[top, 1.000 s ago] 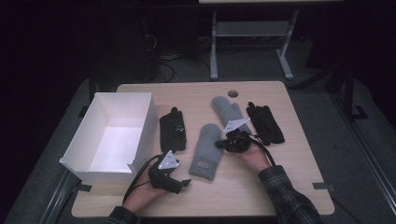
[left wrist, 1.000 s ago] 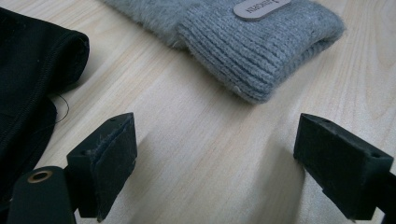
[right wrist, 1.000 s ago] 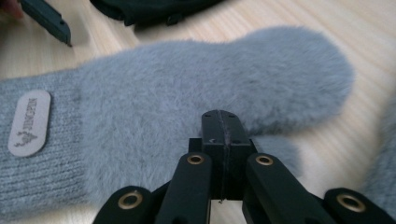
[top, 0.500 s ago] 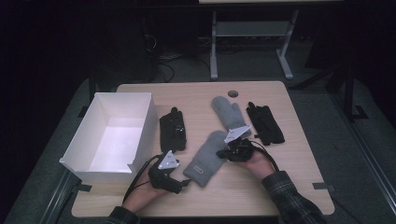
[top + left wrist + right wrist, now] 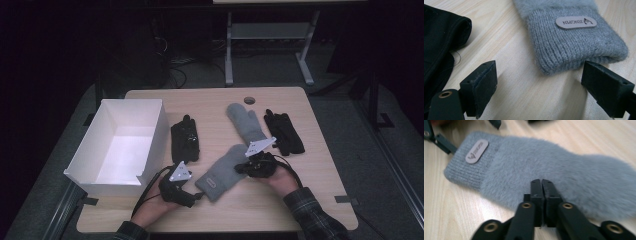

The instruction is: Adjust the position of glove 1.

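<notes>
A grey fuzzy mitten (image 5: 222,170) lies slanted on the wooden table, its knit cuff with a tan label (image 5: 576,22) pointing at my left gripper (image 5: 197,196). That gripper is open, and in the left gripper view the cuff (image 5: 574,42) lies just beyond the gap between its jaws (image 5: 544,85). My right gripper (image 5: 240,169) is shut at the mitten's fuzzy side edge (image 5: 549,167), its jaws (image 5: 541,182) pressed together in the fur. A second grey mitten (image 5: 245,122) lies behind it.
A white open box (image 5: 155,135) stands at the table's left. One black glove (image 5: 185,139) lies beside the box, close to my left gripper (image 5: 439,37). Another black glove (image 5: 283,131) lies at the right. A round cable hole (image 5: 248,100) sits near the far edge.
My right gripper has moved left and toward the person, turning the near mitten so its cuff now points at my left gripper. The left gripper has stayed put.
</notes>
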Demonstrator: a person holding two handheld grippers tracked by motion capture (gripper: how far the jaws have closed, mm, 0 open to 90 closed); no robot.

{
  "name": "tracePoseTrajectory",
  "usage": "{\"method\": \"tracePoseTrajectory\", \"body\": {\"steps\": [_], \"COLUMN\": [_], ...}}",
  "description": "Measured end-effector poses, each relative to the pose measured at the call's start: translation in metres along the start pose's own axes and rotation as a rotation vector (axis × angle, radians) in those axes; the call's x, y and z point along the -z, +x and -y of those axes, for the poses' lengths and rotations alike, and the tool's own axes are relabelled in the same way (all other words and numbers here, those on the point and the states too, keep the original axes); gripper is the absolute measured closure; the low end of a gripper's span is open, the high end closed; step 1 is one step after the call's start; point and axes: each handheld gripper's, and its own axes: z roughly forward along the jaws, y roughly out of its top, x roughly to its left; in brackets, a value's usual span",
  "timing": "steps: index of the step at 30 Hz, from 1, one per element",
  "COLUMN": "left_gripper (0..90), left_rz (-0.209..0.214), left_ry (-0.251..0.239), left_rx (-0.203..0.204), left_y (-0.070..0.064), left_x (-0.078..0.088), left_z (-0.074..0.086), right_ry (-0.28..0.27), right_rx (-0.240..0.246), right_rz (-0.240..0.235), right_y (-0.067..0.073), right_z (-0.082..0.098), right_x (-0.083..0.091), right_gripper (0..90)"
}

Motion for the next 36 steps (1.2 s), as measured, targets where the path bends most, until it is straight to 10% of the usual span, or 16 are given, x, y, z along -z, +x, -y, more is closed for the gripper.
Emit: {"method": "tracePoseTrajectory", "body": {"steps": [6,16,25,36], "left_gripper": [12.7,12.6,12.7,12.7], "left_rz": [0.001,0.0,0.0,0.002], "left_ry": [0.0,0.0,0.0,-0.001], "left_rx": [0.002,0.002,0.003,0.006], "left_y": [0.0,0.0,0.0,0.0], "left_x": [0.0,0.0,0.0,0.0], "left_z": [0.0,0.0,0.0,0.0], "right_ry": [-0.052,-0.077,-0.081,0.006], "right_rx": [-0.044,-0.121,-0.204,-0.202], "right_rz": [0.072,0.198,0.233,0.251], "right_y": [-0.008,-0.062,-0.104,-0.111], "right_z": [0.015,0.007,-0.007,-0.005], "right_x": [0.026,0.049,0.035,0.014], "right_gripper": [73.0,90.0,90.0,90.0]}}
